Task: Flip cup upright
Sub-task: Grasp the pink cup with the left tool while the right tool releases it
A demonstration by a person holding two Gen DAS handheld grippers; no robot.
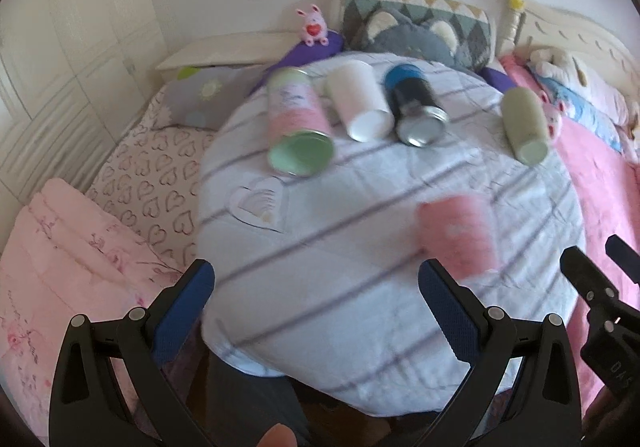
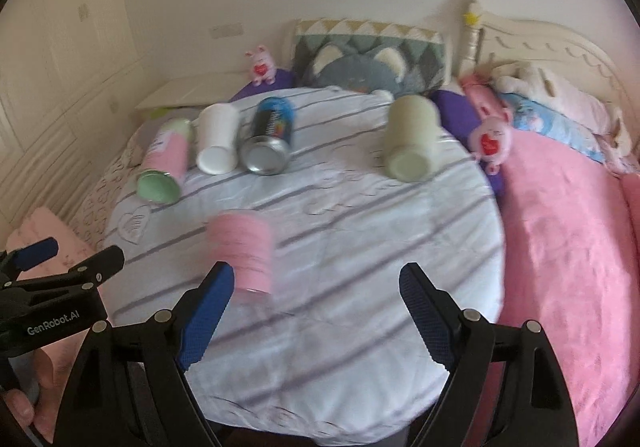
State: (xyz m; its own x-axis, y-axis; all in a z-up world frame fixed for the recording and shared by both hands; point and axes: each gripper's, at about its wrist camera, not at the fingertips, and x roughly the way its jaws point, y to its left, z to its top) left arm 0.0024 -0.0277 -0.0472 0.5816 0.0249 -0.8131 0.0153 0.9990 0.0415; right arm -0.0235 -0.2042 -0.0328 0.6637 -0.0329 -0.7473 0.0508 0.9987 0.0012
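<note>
Bedroom clutter surrounds a round counter (image 2: 360, 327) under a striped white cloth. Nothing looks done yet: the blurred pink cup (image 2: 244, 253) lies at lower left of the right wrist view, apparently on its side, untouched. Both left tongs (image 1: 316, 317) and right tongs (image 2: 316, 321) stand wide apart, empty. Four other containers also lie toppled near the upper edge.

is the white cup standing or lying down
Lying down. The white cup rests on its side on the striped cover, its round end facing the camera, between a pink-green can and a dark can.
</note>
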